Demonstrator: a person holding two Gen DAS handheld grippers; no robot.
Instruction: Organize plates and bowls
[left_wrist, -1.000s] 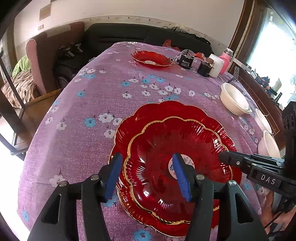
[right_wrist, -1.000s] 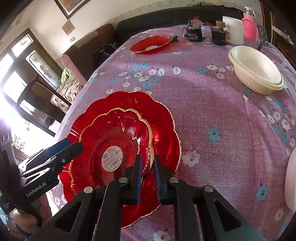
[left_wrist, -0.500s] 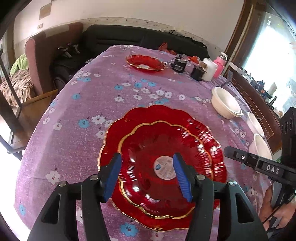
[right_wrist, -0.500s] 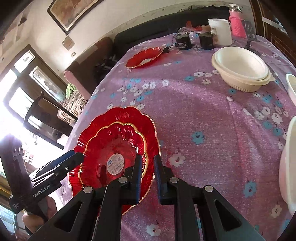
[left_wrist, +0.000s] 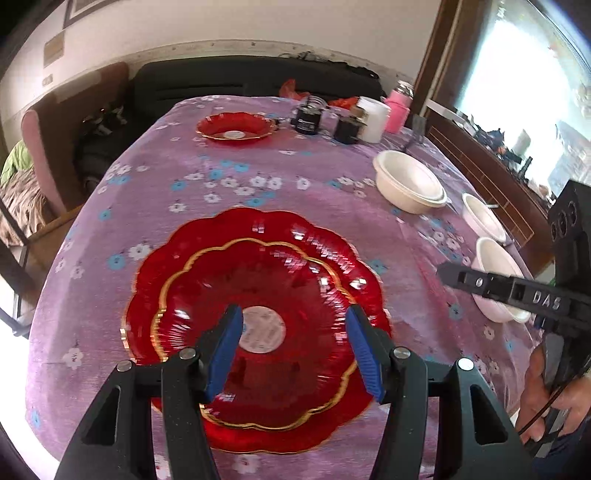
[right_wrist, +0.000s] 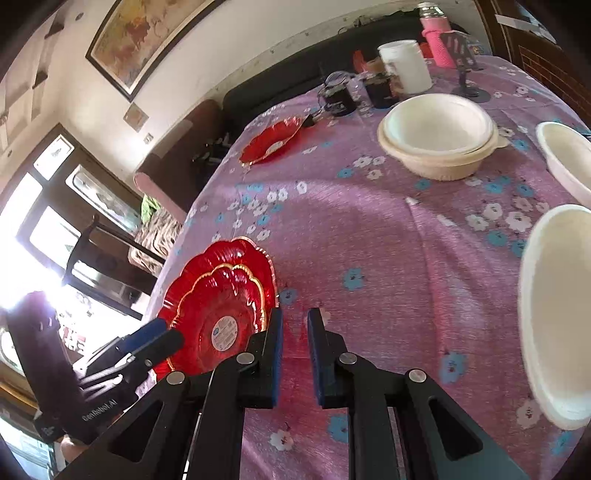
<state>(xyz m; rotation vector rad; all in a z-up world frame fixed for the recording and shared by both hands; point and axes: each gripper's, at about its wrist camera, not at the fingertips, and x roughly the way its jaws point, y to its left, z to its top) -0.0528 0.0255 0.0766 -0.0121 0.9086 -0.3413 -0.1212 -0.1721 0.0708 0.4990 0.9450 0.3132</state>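
Hovering with its jaws spread and empty, the left gripper (left_wrist: 293, 345) hangs over a small red plate (left_wrist: 258, 332) stacked on a larger red plate (left_wrist: 229, 229). Beside the stack, the right gripper (right_wrist: 294, 328) has its jaws nearly together, holding nothing, above the purple flowered tablecloth (right_wrist: 369, 236). Farther off sit another red plate (left_wrist: 236, 127) and white bowls (right_wrist: 439, 136).

Smaller plate (left_wrist: 258, 328) on larger plate (left_wrist: 325, 247)

pink flask (right_wrist: 436, 37), white jar (right_wrist: 404, 66), framed painting (right_wrist: 147, 37), flowered purple tablecloth (right_wrist: 369, 240)
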